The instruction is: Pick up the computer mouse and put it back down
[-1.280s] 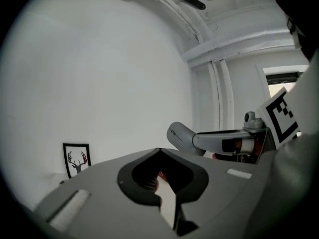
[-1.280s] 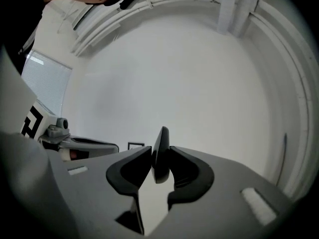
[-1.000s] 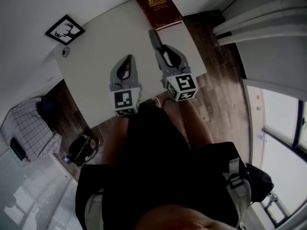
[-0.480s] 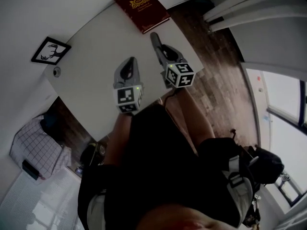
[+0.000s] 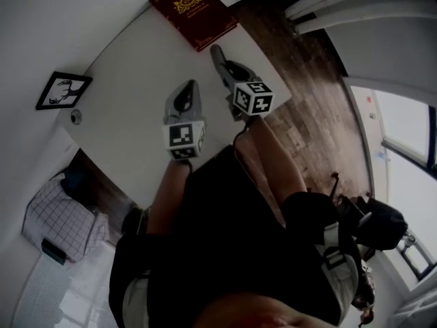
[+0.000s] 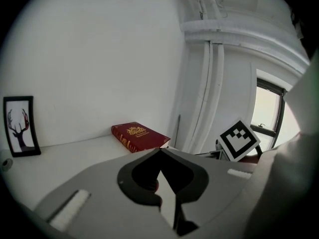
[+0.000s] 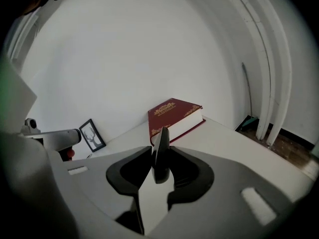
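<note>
Dark red hardcover book with gold crest (image 5: 193, 11) (image 6: 139, 135) (image 7: 174, 114) lies at far end of white tabletop (image 5: 130, 115); right gripper (image 5: 222, 63) (image 7: 160, 156) just short of book's near corner, jaws partly closed, clamped on slim black computer mouse (image 5: 217, 53) (image 7: 160, 146), held on edge, tip toward book; whether mouse touches tabletop unclear; left gripper (image 5: 188, 91) (image 6: 159, 152) farther from book, jaws tip to tip, nothing held; black-framed stag picture (image 5: 60, 91) (image 6: 20, 126) (image 7: 92, 135) well left of book, by wall.

Your head camera looks steeply down onto the tabletop (image 5: 130, 94). Cameras on your left gripper (image 6: 159, 151) and right gripper (image 7: 160, 151) ride low, facing the wall; all share the red book (image 5: 193, 12) at twelve o'clock.
</note>
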A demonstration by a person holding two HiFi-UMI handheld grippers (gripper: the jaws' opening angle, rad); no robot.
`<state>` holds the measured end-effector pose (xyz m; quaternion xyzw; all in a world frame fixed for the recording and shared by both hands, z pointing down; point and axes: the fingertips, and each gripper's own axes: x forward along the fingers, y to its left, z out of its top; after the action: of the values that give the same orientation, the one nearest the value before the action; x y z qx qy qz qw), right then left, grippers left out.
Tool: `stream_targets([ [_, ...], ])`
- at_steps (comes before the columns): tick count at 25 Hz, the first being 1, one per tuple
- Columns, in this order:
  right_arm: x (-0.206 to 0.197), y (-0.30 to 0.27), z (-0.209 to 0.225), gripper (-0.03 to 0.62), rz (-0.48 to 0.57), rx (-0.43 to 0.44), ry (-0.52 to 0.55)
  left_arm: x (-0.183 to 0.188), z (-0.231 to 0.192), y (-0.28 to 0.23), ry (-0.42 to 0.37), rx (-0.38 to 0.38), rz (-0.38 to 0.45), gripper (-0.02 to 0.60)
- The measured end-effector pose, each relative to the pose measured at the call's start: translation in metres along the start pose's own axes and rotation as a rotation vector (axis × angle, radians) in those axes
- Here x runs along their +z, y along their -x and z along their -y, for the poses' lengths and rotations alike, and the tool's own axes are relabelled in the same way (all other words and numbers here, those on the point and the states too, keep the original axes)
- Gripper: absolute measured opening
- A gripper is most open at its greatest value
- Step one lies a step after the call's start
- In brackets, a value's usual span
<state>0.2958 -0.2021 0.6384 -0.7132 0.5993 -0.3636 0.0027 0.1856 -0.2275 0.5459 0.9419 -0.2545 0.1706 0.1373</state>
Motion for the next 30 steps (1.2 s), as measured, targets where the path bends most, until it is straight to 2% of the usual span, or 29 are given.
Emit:
stream_targets([
  [5,0.003,-0.009,0.009,0.124,0.005,0.000,-0.026,-0.005,0.001,-0.007,0.008,-0.012,-0.011,0.000],
  [10,0.005,-0.011,0.008,0.124,0.006,0.002,-0.022,0.000,0.008,-0.010,0.054,-0.034,-0.011,0.000],
  [16,0.000,-0.013,0.016,0.124,-0.013,-0.009,-0.045,-0.004,0.004,-0.011,0.017,-0.009,-0.017,0.000],
  [26,-0.006,-0.018,0.029,0.126,-0.034,-0.023,-0.058,-0.001,0.010,-0.013,0.051,-0.012,-0.020,0.000],
  [30,-0.004,-0.023,0.032,0.129,-0.037,-0.020,-0.042,-0.006,0.007,-0.013,0.009,-0.003,-0.029,0.000],
])
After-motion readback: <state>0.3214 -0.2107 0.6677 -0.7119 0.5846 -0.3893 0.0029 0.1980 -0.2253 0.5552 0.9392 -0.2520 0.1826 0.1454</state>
